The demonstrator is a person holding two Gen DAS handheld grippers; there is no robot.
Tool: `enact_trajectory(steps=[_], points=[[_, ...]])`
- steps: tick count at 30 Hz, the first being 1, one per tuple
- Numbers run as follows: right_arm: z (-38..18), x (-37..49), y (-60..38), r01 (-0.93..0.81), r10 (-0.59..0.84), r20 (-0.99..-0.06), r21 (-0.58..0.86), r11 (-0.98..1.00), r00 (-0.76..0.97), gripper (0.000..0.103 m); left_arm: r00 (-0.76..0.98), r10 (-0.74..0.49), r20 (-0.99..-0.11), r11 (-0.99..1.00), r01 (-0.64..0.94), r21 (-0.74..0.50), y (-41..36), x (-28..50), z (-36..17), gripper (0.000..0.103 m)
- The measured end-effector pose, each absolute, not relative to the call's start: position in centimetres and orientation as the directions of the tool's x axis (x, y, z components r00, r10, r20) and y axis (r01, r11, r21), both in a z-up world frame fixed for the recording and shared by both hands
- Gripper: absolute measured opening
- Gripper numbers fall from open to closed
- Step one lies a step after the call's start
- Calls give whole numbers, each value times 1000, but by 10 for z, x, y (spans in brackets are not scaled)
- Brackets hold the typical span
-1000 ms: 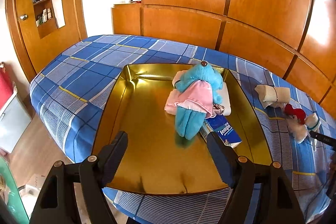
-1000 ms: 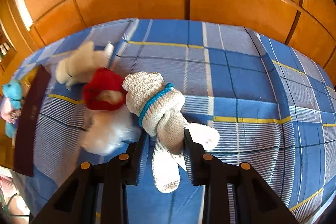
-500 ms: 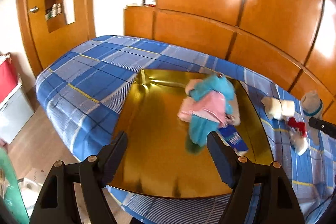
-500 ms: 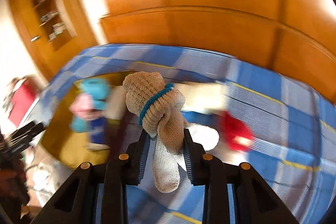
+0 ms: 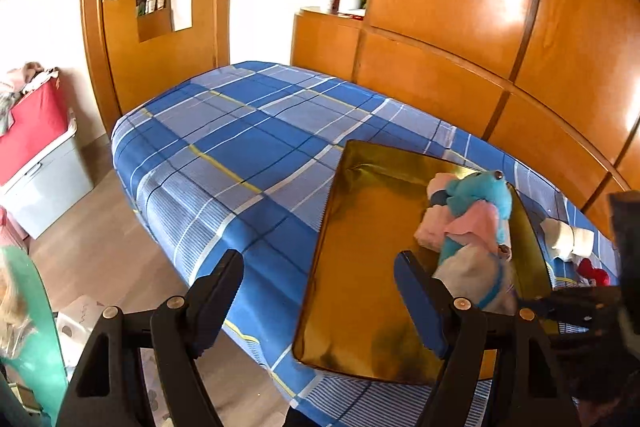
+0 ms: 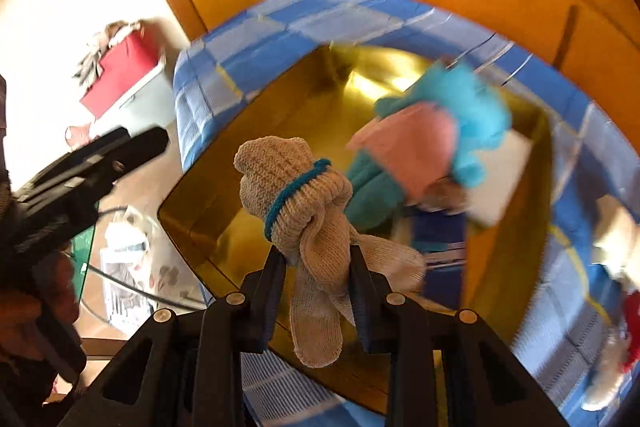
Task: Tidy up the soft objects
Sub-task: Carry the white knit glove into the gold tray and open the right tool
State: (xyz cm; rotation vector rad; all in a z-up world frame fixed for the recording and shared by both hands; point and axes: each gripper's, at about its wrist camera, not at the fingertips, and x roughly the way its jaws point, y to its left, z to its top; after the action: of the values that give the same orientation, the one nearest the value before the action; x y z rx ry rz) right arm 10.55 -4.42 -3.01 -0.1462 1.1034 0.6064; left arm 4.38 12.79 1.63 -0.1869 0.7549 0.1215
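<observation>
Knitted sock bundle (image 6: pixel 304 223), beige with a blue band round it, is clamped in my right gripper (image 6: pixel 318 271); fingers pinch its lower part, the rolled top sticks out ahead, one loose end hangs below the jaws; it's held in the air above the near part of the gold tray (image 6: pixel 224 187); in the left wrist view the same bundle (image 5: pixel 476 279) shows at the tray's right near side with the right gripper (image 5: pixel 580 307) just behind it; I can't tell whether it touches the tray; left gripper (image 5: pixel 320 291) is spread wide with nothing between its fingers, hovering by the tray's near left edge (image 5: pixel 320 287); in the tray's far right part a blue plush toy (image 5: pixel 476 203) in a pink garment lies on a folded white item; right wrist view is motion-blurred there; tray sits on the blue plaid bed (image 5: pixel 240 155); right of the tray on the bed, a rolled beige cloth (image 5: pixel 568 239) and a red-and-white plush (image 5: pixel 596 273); red bin on a grey box (image 5: pixel 36 155) on the floor, far left.
</observation>
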Motion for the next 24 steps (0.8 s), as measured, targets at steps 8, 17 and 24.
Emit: enact_trajectory(steps=[8,17,24], points=[[-62,107,-28,-514,309,-911,134,847,272,37,720,42,-692,978,-170,-117,128,44,12,78],[-43,102,-34,-508,331,-889,136,851,316,47,719,40,-693,982,-158,-108,122,43,13,78],[-22,94,-52,-486,348,-857,136,863,380,50,727,40,-685,984,-146,-97,116,41,18,78]])
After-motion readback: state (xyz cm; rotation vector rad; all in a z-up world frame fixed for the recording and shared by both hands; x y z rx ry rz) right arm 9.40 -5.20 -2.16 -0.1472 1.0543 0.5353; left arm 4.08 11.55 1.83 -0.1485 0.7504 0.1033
